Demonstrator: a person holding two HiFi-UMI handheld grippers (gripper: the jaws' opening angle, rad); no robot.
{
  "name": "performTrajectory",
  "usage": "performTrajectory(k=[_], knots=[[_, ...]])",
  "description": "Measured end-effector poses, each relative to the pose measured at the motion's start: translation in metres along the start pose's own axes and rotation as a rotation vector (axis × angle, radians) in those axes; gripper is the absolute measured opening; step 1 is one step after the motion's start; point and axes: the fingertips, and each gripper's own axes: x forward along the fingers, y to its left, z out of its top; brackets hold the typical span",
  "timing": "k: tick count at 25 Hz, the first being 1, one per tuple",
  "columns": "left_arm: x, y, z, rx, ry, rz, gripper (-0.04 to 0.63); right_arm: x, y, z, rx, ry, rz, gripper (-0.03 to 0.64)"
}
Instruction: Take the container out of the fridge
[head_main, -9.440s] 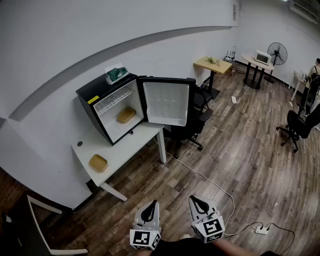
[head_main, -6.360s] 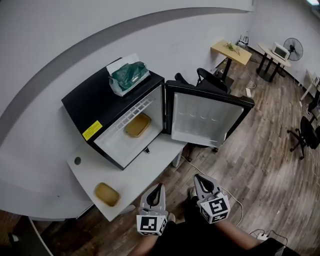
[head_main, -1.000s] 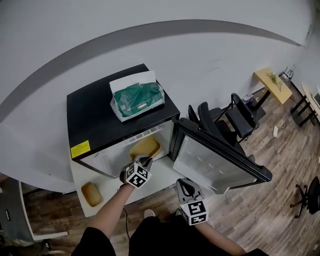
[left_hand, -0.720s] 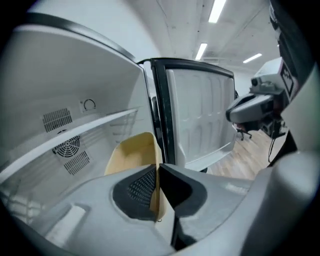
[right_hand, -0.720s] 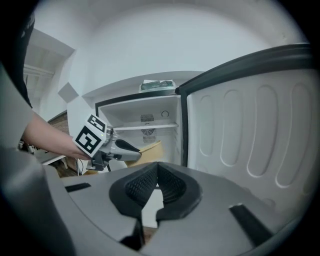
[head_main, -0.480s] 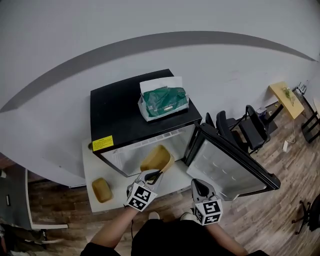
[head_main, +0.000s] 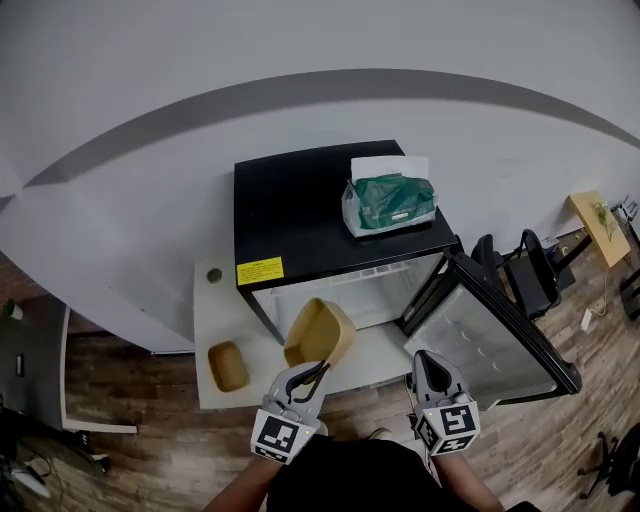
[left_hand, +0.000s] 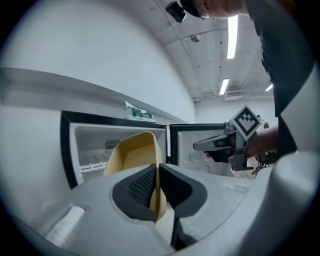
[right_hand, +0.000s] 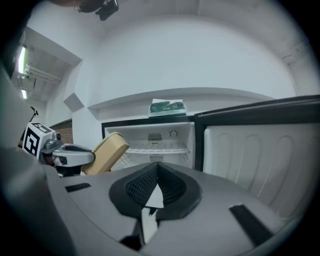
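L gripper (left_hand: 156, 172) is pinching the tan container (head_main: 320, 332) by its side wall: both pads are pressing on that thin wall, so the jaws are standing nearly together w/ only the wall btwn them. The container is hanging tilted in the air, its open side facing up toward the head cam. It is sitting out in front of the fridge (head_main: 320, 195), by the lower left of the open cavity and over the white table (head_main: 212, 305). The person's L arm is reaching up from the bottom edge of the head view. R gripper (head_main: 428, 362) is hovering beside it on the right, its jaws closed tip to tip w/ nothing btwn them, pointing at the open fridge interior. In the R gripper view the white wire shelf (right_hand: 159, 149) is showing inside the cavity, bare as far as can be seen. The fridge door (head_main: 500, 340) is standing swung open to the right, white inner liner facing the person. A green tissue pack (head_main: 390, 205) is lying on the black fridge top near its right rear corner, and a yellow label (head_main: 259, 270) is sitting at the front left edge. A 2nd tan container (head_main: 228, 366) is resting on the table left of the fridge, well apart from the held one. Black chairs (head_main: 520, 275) are standing behind the door on the wood floor (head_main: 120, 440).
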Motion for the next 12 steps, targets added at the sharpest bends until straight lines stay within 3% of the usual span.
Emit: performTrajectory(k=[6, 12], knots=[[-0.057, 0.032, 0.002, -0.121, -0.088, 0.104, 0.032, 0.015, 0.034, 0.011, -0.039, -0.03, 0.029, -0.002], [-0.099, 0.073, 0.006, -0.093, -0.125, 0.183, 0.032, 0.026, 0.068, 0.018, -0.038, -0.052, 0.058, -0.002]])
